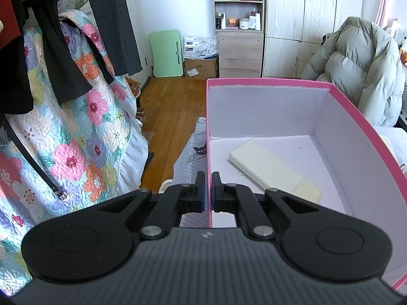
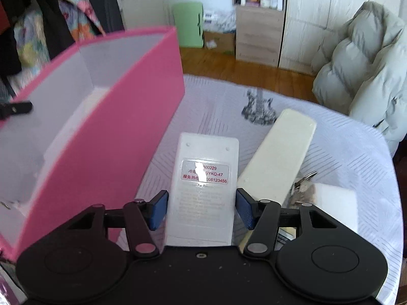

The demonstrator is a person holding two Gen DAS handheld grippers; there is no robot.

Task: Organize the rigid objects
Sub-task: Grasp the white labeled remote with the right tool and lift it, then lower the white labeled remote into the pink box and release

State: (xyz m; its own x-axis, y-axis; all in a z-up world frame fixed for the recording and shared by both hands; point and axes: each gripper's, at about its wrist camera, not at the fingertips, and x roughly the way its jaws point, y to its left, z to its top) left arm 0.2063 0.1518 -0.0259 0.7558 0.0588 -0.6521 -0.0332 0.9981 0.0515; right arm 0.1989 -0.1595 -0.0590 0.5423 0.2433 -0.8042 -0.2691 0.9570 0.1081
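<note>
Three remotes (image 2: 202, 190), one pink box (image 2: 142, 117)

Cardboard box (image 1: 356, 117) – hot pink outside, pale white inside. Between the blue pads (image 2: 159, 209), a white plastic remote (image 2: 203, 193) with red label print.

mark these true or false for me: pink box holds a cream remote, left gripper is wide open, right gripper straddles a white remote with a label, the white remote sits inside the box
1. The pink box holds a cream remote. True.
2. The left gripper is wide open. False: it is shut on the box's near wall.
3. The right gripper straddles a labelled white remote. True; whether the pads press it is unclear.
4. The white remote sits inside the box. False: it lies on the cloth-covered table, beside the box.
</note>
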